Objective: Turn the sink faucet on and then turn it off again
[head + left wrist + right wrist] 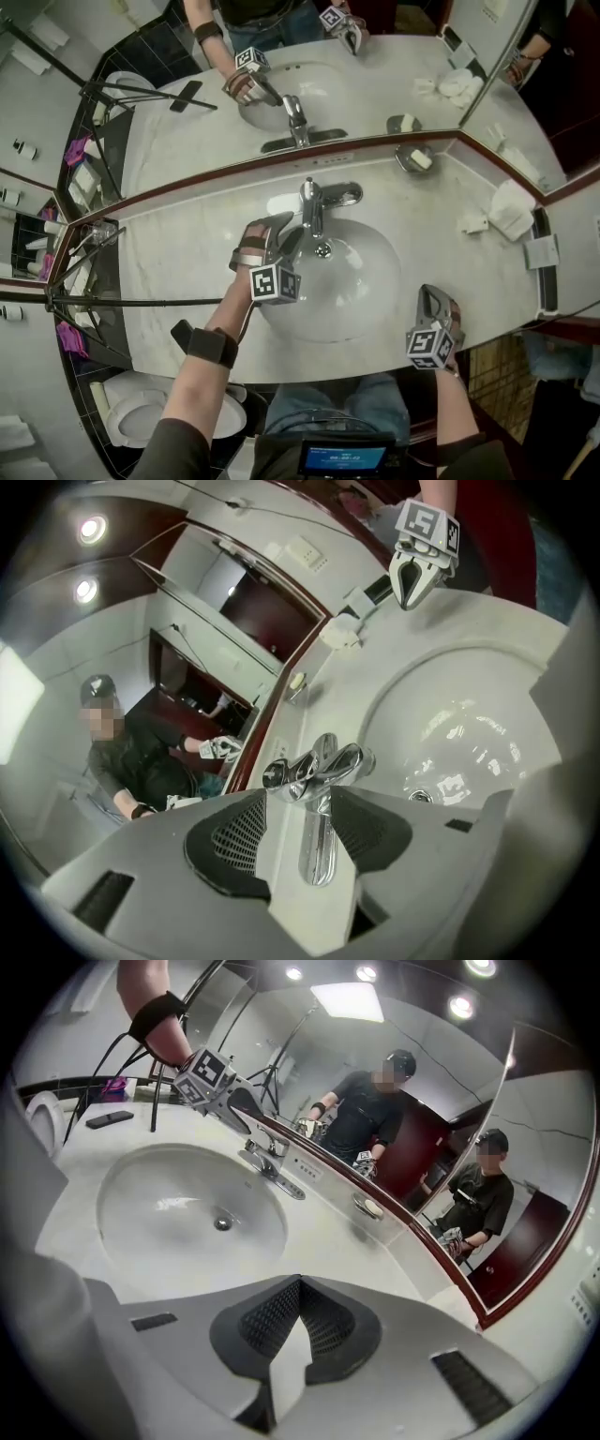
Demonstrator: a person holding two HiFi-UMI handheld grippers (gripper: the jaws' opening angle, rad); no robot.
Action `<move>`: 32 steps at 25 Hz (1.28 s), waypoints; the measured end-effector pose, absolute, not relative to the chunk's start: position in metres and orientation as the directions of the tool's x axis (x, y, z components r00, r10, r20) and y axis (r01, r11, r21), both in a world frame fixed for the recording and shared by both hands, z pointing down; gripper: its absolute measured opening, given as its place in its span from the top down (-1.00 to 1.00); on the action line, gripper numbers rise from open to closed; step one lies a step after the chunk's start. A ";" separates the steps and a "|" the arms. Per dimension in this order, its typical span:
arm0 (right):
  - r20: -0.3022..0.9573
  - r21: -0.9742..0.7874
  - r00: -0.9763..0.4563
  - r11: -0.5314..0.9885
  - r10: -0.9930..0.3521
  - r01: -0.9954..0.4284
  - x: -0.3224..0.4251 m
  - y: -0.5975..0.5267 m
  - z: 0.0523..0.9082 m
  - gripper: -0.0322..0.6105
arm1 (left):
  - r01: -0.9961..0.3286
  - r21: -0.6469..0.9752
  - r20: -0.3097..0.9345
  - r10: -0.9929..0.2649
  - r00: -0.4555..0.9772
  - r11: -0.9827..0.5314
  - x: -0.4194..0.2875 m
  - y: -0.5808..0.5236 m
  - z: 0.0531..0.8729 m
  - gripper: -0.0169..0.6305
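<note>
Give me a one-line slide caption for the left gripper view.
Open left tongs bracket the chrome sink faucet without gripping it, white oval basin beyond.

Head view, lower left: an arm (pixel 192 398) covers part of the toilet (pixel 122 433). Left gripper view: a jaw half hides the drain (pixel 420 797). Whether the faucet (pixel 312 202) runs is unclear.

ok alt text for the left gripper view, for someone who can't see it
The left gripper stands wide open, with the chrome faucet showing in the gap between its jaws, not gripped. Beyond lie the white sink basin and, past its rim, the shut right gripper; a mirror runs along the left.
</note>
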State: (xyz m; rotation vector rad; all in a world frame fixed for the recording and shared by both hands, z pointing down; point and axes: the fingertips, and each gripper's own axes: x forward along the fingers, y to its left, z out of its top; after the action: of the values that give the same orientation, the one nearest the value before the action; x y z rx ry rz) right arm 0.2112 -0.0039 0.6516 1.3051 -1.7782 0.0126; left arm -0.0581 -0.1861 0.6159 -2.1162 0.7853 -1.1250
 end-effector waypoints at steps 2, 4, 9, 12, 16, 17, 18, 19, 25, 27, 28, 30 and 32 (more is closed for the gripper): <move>0.646 0.439 -0.032 0.406 -0.763 -0.801 0.209 -0.006 0.652 0.85 | -0.205 -0.744 0.492 -0.729 0.476 -0.636 -0.051 -0.192 0.620 0.27; 0.641 0.410 -0.030 0.375 -0.767 -0.831 0.207 -0.004 0.653 0.85 | -0.199 -0.747 0.487 -0.725 0.487 -0.635 -0.045 -0.197 0.621 0.28; 0.636 0.354 -0.034 0.330 -0.771 -0.875 0.197 0.004 0.653 0.85 | -0.172 -0.769 0.464 -0.722 0.513 -0.616 -0.029 -0.203 0.619 0.37; 0.637 0.324 -0.036 0.310 -0.770 -0.894 0.193 0.012 0.656 0.85 | -0.168 -0.784 0.445 -0.729 0.519 -0.598 -0.023 -0.204 0.619 0.52; 0.640 0.315 -0.035 0.303 -0.768 -0.899 0.194 0.022 0.660 0.85 | -0.196 -0.799 0.411 -0.753 0.514 -0.569 -0.018 -0.210 0.616 0.73; 0.640 0.313 -0.033 0.300 -0.768 -0.901 0.195 0.024 0.661 0.85 | -0.201 -0.798 0.410 -0.756 0.511 -0.568 -0.018 -0.212 0.615 0.73; 0.644 0.310 -0.031 0.298 -0.764 -0.903 0.196 0.027 0.661 0.85 | -0.206 -0.795 0.411 -0.757 0.508 -0.570 -0.018 -0.212 0.614 0.73; 0.650 0.306 -0.029 0.297 -0.759 -0.904 0.198 0.030 0.662 0.85 | -0.210 -0.791 0.415 -0.756 0.505 -0.574 -0.017 -0.213 0.614 0.73; 0.662 0.290 -0.030 0.292 -0.749 -0.911 0.203 0.039 0.668 0.85 | -0.200 -0.768 0.461 -0.743 0.486 -0.608 -0.010 -0.216 0.615 0.73; 0.662 0.286 -0.033 0.294 -0.749 -0.912 0.201 0.039 0.669 0.85 | -0.209 -0.752 0.478 -0.735 0.481 -0.625 -0.008 -0.218 0.616 0.74; 0.662 0.286 -0.035 0.296 -0.749 -0.912 0.200 0.038 0.669 0.85 | -0.213 -0.746 0.483 -0.733 0.480 -0.631 -0.007 -0.218 0.616 0.74; 0.659 0.287 -0.039 0.300 -0.751 -0.910 0.198 0.036 0.668 0.85 | -0.221 -0.737 0.491 -0.731 0.475 -0.639 -0.007 -0.221 0.613 0.74; 0.655 0.288 -0.041 0.299 -0.754 -0.910 0.199 0.035 0.668 0.85 | -0.235 -0.717 0.509 -0.723 0.468 -0.657 -0.005 -0.225 0.610 0.75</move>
State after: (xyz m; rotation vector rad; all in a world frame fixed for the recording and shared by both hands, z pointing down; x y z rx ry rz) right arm 0.1986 0.0346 0.6676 1.4927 -1.8279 0.2660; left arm -0.0054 -0.2248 0.6099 -2.1523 0.7923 -1.1259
